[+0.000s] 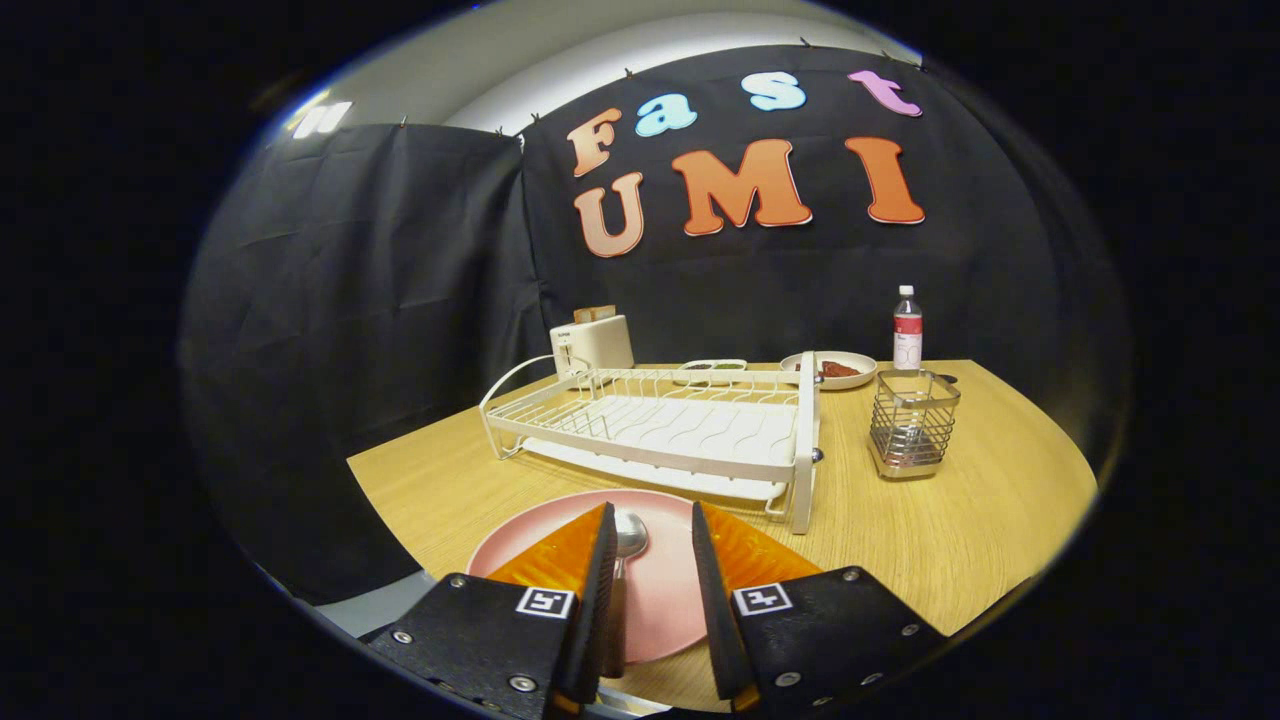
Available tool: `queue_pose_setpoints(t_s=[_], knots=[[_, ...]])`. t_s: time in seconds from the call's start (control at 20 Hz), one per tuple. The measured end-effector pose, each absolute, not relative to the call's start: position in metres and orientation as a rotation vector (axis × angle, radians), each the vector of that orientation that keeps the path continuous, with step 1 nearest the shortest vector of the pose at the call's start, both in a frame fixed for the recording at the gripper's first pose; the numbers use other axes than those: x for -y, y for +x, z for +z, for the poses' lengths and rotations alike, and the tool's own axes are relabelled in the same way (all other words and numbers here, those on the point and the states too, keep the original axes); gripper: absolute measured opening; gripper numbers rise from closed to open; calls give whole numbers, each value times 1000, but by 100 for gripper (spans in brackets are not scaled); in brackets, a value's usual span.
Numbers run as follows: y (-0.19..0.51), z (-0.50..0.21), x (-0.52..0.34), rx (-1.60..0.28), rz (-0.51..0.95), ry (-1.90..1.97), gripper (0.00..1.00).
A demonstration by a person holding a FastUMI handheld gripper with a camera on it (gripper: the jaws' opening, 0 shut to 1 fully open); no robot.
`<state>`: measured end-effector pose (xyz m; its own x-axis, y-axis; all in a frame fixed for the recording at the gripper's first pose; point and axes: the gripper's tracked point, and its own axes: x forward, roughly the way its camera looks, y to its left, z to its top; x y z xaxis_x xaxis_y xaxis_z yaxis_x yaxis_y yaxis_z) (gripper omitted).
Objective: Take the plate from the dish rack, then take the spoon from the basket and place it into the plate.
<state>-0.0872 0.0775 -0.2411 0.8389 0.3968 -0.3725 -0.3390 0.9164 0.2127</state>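
A pink plate [655, 610] lies flat on the wooden table, just in front of the white dish rack [690, 425]. A metal spoon [630, 535] rests in the plate, bowl pointing toward the rack and handle running back along the inside of the left finger. My gripper [652, 510] hovers over the plate, open, its fingers standing on either side of the spoon with a clear gap on the right side. The wire basket [912, 420] stands to the right of the rack and looks empty.
Behind the rack are a white toaster [592, 343], a small white tray [712, 368] and a plate with food [830, 368]. A water bottle [907, 340] stands behind the basket. The table's left edge [400, 510] runs close to the pink plate.
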Motion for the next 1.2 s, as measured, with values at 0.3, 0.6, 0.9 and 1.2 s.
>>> queue_pose_setpoints(t_s=[0.3,0.6,0.9,1.2], knots=[[-63,-186,-46,-267,246,99,73],[-56,-121,-23,-157,152,49,81],[-52,-83,4,-124,49,12,87],[-49,-63,21,-92,11,70,88]])
